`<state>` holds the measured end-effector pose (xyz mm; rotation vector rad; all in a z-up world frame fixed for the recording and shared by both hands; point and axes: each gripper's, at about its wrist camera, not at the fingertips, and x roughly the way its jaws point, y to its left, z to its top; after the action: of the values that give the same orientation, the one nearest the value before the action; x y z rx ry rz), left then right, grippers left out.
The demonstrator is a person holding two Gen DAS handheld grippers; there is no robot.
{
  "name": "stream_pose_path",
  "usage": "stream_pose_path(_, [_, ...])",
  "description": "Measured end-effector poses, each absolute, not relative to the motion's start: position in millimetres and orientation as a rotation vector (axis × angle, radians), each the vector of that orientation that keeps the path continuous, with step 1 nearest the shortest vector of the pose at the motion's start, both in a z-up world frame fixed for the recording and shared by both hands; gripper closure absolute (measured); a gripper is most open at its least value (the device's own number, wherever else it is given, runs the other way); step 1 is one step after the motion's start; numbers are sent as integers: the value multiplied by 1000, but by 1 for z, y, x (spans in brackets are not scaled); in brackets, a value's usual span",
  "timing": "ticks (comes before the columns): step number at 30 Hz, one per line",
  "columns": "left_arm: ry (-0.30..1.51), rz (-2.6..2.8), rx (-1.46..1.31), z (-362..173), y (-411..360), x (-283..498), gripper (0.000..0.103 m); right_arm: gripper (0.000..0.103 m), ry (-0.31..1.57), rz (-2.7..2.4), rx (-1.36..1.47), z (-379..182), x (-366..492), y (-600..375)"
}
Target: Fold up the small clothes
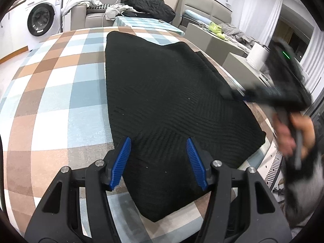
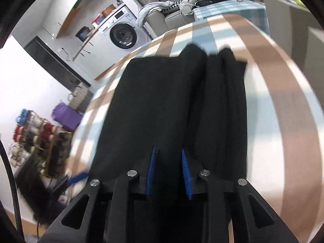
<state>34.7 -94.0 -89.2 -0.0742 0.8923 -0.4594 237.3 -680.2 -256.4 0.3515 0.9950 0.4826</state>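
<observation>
A black knitted garment lies folded and flat on the checked tablecloth. My left gripper hovers open over the garment's near end, with its blue pads wide apart and nothing between them. At the garment's right edge is my right gripper, blurred and held by a person's hand. In the right wrist view that gripper has its blue pads a little apart just above the black garment, whose right side lies in long folds. Cloth shows in the gap, but the pads do not press on it.
The table's right edge runs close beside the garment. Beyond it stand grey boxes and a white paper roll. Behind the table are a sofa with a black pile of clothes and a washing machine.
</observation>
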Motion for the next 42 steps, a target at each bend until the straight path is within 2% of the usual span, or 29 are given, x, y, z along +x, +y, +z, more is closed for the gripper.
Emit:
stream_pose_path(4, [892,-462,-72,-91,-96,37,48,80,965,468,348,-260,195,-677])
stream_pose_path(5, [894,-462,-69,-92,-97,37,48,84,947,462,293,-259,190,-672])
stream_pose_path(6, [897,-460,-65,-92,-98,38,48,96,937,455,280,-257,189,-670])
stream_pose_path(7, [898,-457,-57,-92,-99,37,48,97,925,466,288,-253,186,-670])
stream_pose_path(9, [898,-454,-46,-91,-99,36,48,98,868,484,279,-238,179,-671])
stream_pose_path(14, [907,-441,-67,-93,-95,35,48,97,973,405,267,-258,193,-676])
stream_pose_path(17, [920,-420,-88,-92,-90,38,48,89,928,414,267,-244,185,-679])
stream_pose_path(18, [923,-410,-96,-92,-89,40,48,83,901,404,254,-237,180,-681])
stream_pose_path(21, [931,-376,-109,-92,-86,44,48,47,872,350,235,-230,171,-691])
stream_pose_path(42, [982,-320,-151,-105,-89,71,48,46,961,281,236,-257,185,-690])
